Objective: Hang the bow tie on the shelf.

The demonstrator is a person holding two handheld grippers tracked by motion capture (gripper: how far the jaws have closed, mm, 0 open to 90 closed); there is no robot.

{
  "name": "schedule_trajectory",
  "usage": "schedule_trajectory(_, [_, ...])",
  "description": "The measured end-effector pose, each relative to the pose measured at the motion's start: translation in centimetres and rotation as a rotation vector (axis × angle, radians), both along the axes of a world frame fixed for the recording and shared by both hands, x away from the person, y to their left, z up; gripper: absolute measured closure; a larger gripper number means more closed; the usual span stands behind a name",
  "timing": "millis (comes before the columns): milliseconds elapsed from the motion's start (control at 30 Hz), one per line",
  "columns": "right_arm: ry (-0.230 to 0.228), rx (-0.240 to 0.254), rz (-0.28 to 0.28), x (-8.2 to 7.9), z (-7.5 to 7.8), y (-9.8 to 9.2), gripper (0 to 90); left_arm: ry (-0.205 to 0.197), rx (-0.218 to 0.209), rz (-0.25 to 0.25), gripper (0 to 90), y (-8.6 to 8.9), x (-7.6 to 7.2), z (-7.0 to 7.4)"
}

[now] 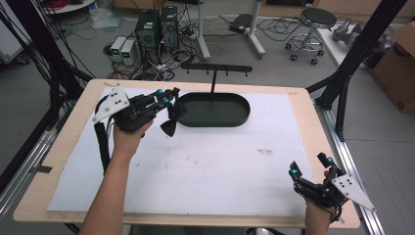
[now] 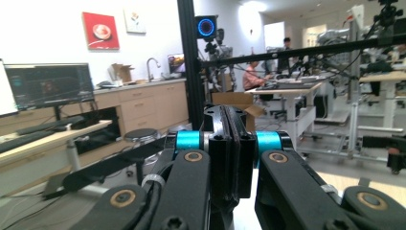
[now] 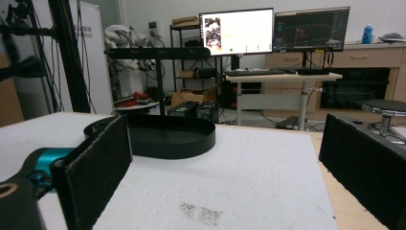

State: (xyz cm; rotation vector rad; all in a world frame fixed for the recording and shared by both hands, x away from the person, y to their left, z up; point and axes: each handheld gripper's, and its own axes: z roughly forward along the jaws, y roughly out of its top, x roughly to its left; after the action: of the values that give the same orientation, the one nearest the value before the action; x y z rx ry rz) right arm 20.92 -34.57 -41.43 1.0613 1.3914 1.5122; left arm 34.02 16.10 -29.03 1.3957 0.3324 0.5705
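My left gripper is held above the table's far left, just left of a black oval tray. It is shut on the thin handle of a black utensil, whose wide end hangs down over the white mat. In the left gripper view the jaws press together on that thin black handle. My right gripper rests at the near right corner, open, with nothing between its pads. The tray lies far ahead of it.
A black stand with a hooked crossbar rises from the tray's far side. A white mat covers most of the wooden table. Computer towers, cables and a stool stand on the floor beyond.
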Motion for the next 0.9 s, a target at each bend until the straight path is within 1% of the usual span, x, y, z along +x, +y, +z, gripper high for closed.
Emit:
schedule_trajectory(67, [0.004, 0.001, 0.000, 0.0, 0.0, 0.1, 3.1, -0.001, -0.004, -0.020, 88.0, -0.8, 1.2, 0.2])
schedule_trajectory(167, [0.002, -0.003, 0.002, 0.1, 0.0, 0.1, 3.1, -0.004, -0.005, -0.035, 88.1, -1.7, 2.7, 0.3])
schedule_trajectory(367, [0.007, -0.004, 0.016, 0.0, 0.0, 0.3, 3.1, -0.004, -0.010, -0.073, 88.1, -3.0, 5.9, 0.2])
schedule_trajectory(433, [0.006, 0.000, 0.020, 0.0, 0.0, 0.3, 3.1, -0.003, -0.011, -0.076, 88.1, -3.2, 6.8, 0.1])
schedule_trajectory(567, [-0.003, -0.011, 0.030, -0.1, 0.2, 0.4, 3.1, -0.005, -0.016, -0.077, 88.1, -3.4, 8.7, -0.1])
schedule_trajectory(600, [-0.003, -0.006, 0.032, -0.3, 0.4, 0.4, 3.1, -0.003, -0.017, -0.078, 88.1, -3.4, 9.2, -0.1])
schedule_trajectory(733, [-0.013, -0.005, 0.040, -0.7, 0.8, 0.6, 3.1, 0.016, -0.014, -0.073, 88.2, -3.5, 11.0, -0.1])
schedule_trajectory(900, [-0.024, -0.011, 0.049, -0.8, 1.1, 0.8, 3.1, 0.038, -0.010, -0.062, 88.1, -3.5, 12.7, -0.7])
